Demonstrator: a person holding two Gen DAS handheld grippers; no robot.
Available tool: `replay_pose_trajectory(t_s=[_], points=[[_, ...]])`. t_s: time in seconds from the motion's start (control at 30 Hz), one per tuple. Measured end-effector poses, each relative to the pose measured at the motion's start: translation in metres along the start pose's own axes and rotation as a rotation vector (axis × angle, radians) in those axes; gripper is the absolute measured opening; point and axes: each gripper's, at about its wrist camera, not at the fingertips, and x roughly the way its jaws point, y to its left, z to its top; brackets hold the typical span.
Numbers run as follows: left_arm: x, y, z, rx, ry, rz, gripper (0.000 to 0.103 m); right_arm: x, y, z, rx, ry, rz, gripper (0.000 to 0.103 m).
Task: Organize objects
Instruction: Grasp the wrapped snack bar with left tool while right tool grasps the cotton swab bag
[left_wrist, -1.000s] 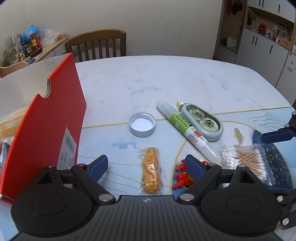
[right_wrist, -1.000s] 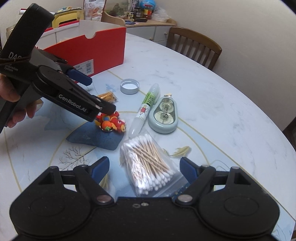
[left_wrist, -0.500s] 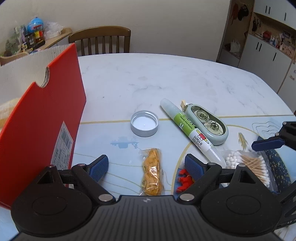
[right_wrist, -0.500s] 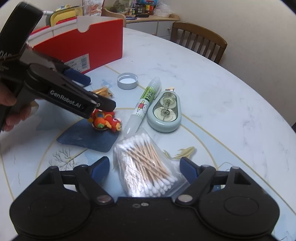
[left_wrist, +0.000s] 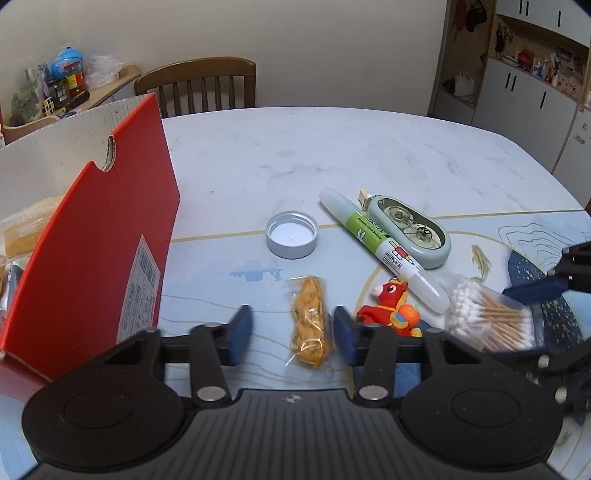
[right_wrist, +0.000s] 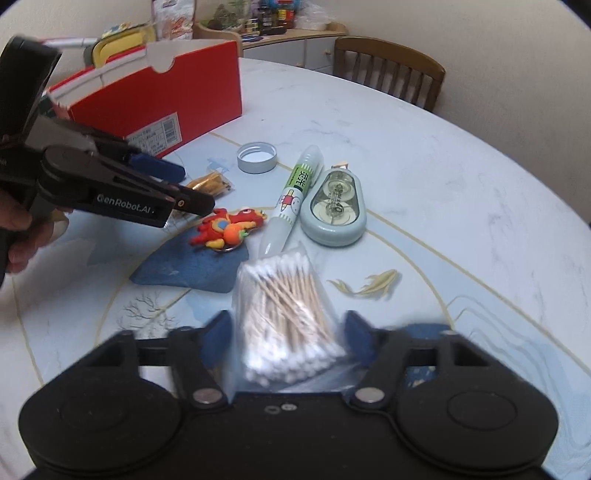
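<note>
A clear packet of orange snack lies on the table between the jaws of my left gripper. These jaws are closing: the right pad is at the packet's edge and the left pad stands apart from it. A bag of cotton swabs lies between the jaws of my right gripper, which are also closing, the pads close beside the bag. A red toy keychain, a green-and-white glue pen, a pale green correction tape and a metal lid lie nearby.
An open red box stands at the left with some things inside. A wooden chair is at the table's far edge. A hand holds the left gripper. Cupboards stand at the far right.
Both pairs of jaws have narrowed, the left around the snack packet, the right around the swab bag. The red toy now shows fully beside the left gripper's right finger.
</note>
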Motion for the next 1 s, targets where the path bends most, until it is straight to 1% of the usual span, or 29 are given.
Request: replay_pose_trajectory(t_s=[0.07, 0.13, 0.17, 0.2, 0.37, 0.57, 0.77, 1.0], points=[[-0.001, 0.000, 0.000, 0.002, 0.005, -0.010, 0.033, -0.003, 0.002, -0.002, 0.023, 0.001, -0.014, 0.045], [-0.002, 0.000, -0.001, 0.005, 0.009, -0.024, 0.030, -0.005, 0.004, -0.003, 0.035, 0.001, -0.032, 0.041], [-0.003, 0.000, -0.001, 0.007, 0.011, -0.030, 0.025, -0.007, 0.006, -0.004, 0.044, 0.002, -0.039, 0.039], [-0.004, 0.000, -0.002, 0.008, 0.014, -0.035, 0.023, -0.008, 0.007, -0.004, 0.057, 0.002, -0.049, 0.038], [-0.009, 0.000, -0.007, 0.005, 0.017, -0.066, 0.022, -0.016, 0.014, -0.006, 0.127, 0.007, -0.096, 0.035], [-0.020, 0.003, -0.015, -0.015, 0.028, -0.101, 0.022, -0.036, 0.029, -0.004, 0.215, -0.009, -0.109, 0.035], [-0.043, 0.010, -0.019, -0.032, 0.023, -0.157, 0.022, -0.053, 0.046, 0.002, 0.270, -0.013, -0.129, 0.035], [-0.078, 0.022, -0.014, -0.036, 0.001, -0.216, 0.022, -0.068, 0.070, 0.014, 0.298, -0.023, -0.151, 0.035]])
